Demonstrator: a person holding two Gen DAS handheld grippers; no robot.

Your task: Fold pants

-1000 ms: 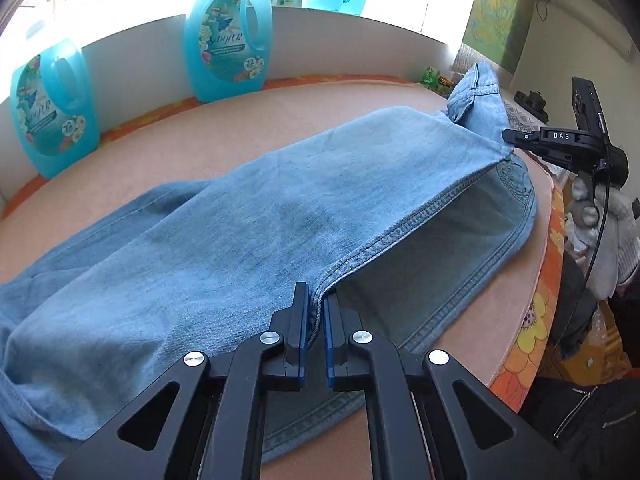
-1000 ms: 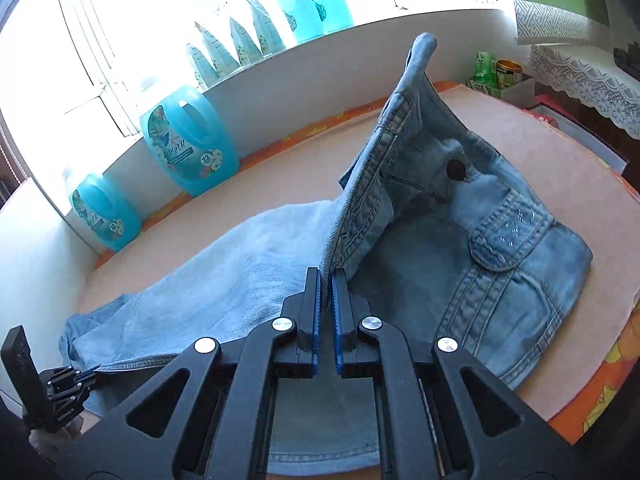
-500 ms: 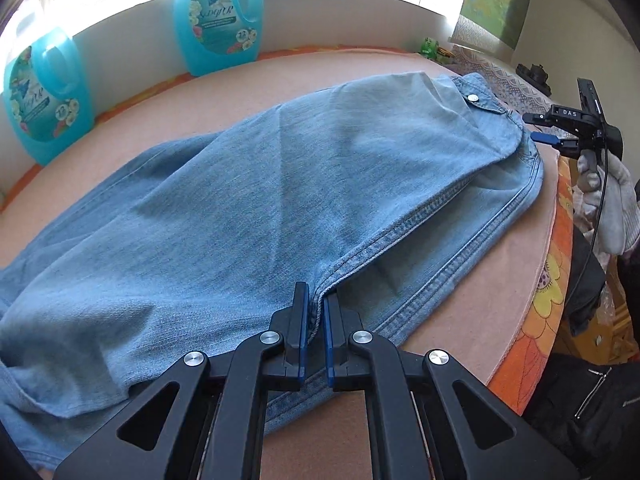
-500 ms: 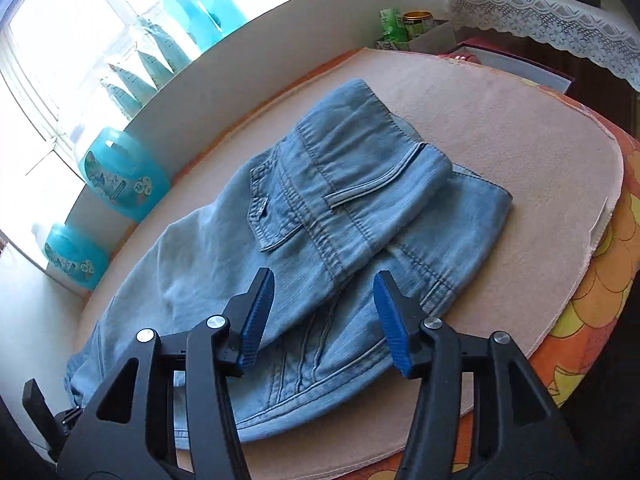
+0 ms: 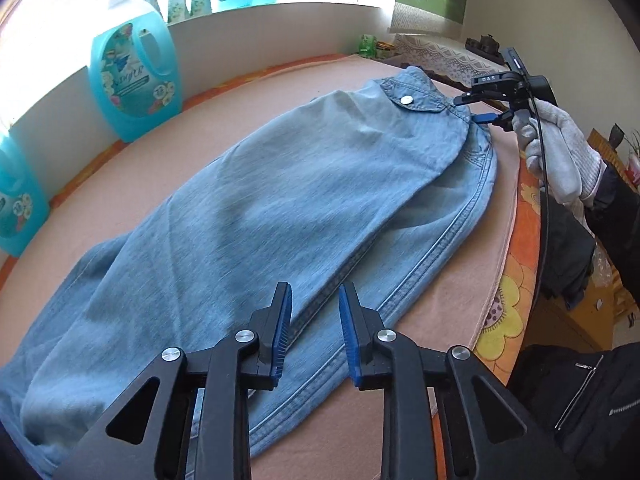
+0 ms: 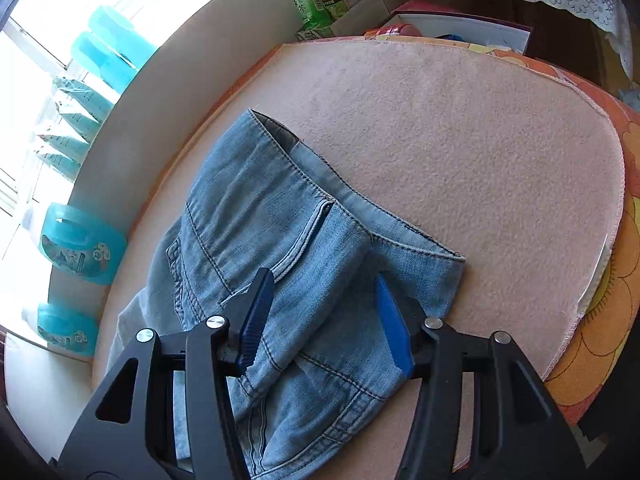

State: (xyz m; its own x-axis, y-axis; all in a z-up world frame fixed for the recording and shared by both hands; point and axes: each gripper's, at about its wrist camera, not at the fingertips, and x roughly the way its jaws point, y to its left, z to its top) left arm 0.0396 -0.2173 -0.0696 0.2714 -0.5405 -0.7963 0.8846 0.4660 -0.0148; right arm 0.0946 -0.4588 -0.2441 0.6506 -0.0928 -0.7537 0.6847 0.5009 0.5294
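Light blue jeans [image 5: 300, 184] lie folded lengthwise on the pink mat [image 5: 440, 300], legs to the left and waistband with its metal button to the right. My left gripper [image 5: 315, 300] hovers just over the long side seam. Its jaws are opening, with the seam below the gap and the pads off the cloth. In the right wrist view the waist end of the jeans [image 6: 260, 208] shows a back pocket. My right gripper [image 6: 323, 280] stands open over that end with nothing pinched. The left wrist view also shows the right gripper [image 5: 476, 108] by the waistband, held by a gloved hand [image 5: 560, 160].
Turquoise detergent bottles [image 5: 134, 84] stand along the white ledge behind the mat. An orange flowered cloth [image 5: 504, 312] hangs over the table's near right edge. A green carton and a can [image 6: 312, 8] sit at the far corner beside a book [image 6: 460, 28].
The lifted half of the jeans has been laid down over the other half. The right gripper let go of the waistband first, then the left gripper released the seam and drew back.
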